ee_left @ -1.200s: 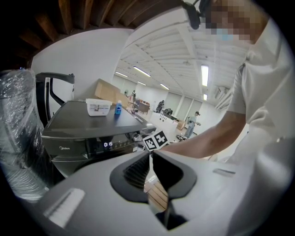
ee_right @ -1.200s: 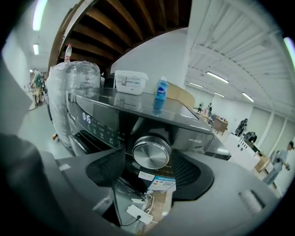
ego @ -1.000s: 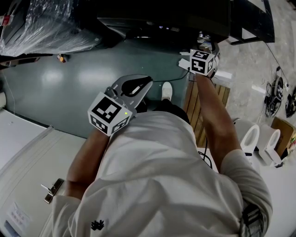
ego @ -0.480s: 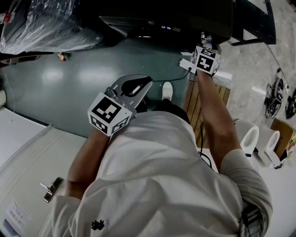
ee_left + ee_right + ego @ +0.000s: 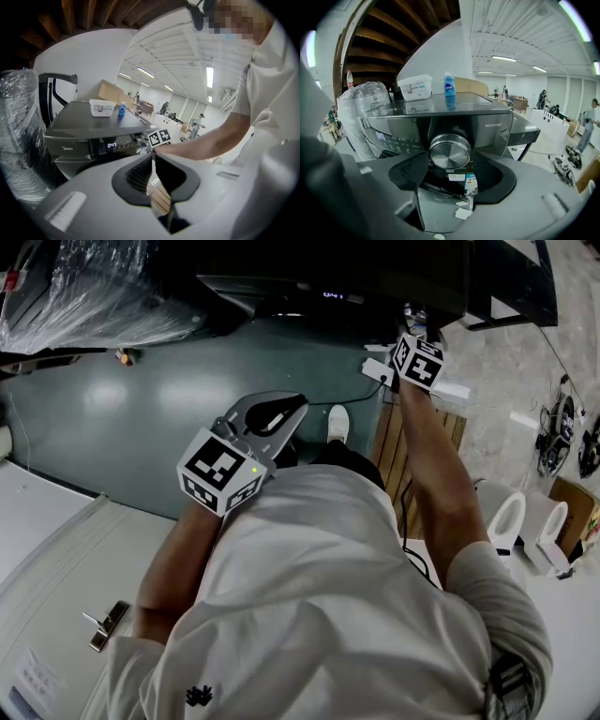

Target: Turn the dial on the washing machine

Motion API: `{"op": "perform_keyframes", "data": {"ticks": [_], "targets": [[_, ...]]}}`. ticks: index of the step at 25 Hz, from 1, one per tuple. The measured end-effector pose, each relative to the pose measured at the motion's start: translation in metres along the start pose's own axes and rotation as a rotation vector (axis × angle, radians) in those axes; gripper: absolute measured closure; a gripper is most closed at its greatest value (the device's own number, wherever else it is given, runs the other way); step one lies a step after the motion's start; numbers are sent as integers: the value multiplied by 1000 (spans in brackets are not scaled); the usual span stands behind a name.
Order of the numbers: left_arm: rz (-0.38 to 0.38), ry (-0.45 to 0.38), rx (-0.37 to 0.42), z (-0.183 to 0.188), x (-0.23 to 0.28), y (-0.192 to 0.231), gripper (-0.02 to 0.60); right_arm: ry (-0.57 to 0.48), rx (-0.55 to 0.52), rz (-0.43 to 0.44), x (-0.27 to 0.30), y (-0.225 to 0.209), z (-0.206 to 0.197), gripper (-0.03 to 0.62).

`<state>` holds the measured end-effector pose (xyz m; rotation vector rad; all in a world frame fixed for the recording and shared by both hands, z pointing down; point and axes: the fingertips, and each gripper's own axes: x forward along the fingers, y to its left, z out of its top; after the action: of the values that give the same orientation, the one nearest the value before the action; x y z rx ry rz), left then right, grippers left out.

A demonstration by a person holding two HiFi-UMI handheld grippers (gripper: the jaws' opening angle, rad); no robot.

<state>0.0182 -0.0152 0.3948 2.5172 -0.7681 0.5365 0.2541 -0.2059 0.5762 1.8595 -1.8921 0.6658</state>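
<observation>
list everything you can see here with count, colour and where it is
washing machine: one, dark grey, straight ahead of the right gripper
dial: one, silver, on the machine's front panel
tub: one, white, on top of the machine
bottle: one, blue, on top, beside the tub
plastic-wrapped bundle: one, clear wrap, left of the machine
wooden slats: one set, brown, on the floor by the right arm
shoe: one, white, on the floor
left gripper: one, grey, jaws together, empty
right gripper: one, grey, jaws closed on the dial
</observation>
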Motion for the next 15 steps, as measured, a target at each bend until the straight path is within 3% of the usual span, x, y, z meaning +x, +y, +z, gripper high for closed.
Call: {"op": "perform_keyframes", "data": {"ticks": [10,15], "targets": [[-5,1,0,2,3,0,509,-10,-318,-40,-5,7,0,312],[-4,10,-1,0,3,0,509,-6,-365,-55,4,10,-5,313]]}}
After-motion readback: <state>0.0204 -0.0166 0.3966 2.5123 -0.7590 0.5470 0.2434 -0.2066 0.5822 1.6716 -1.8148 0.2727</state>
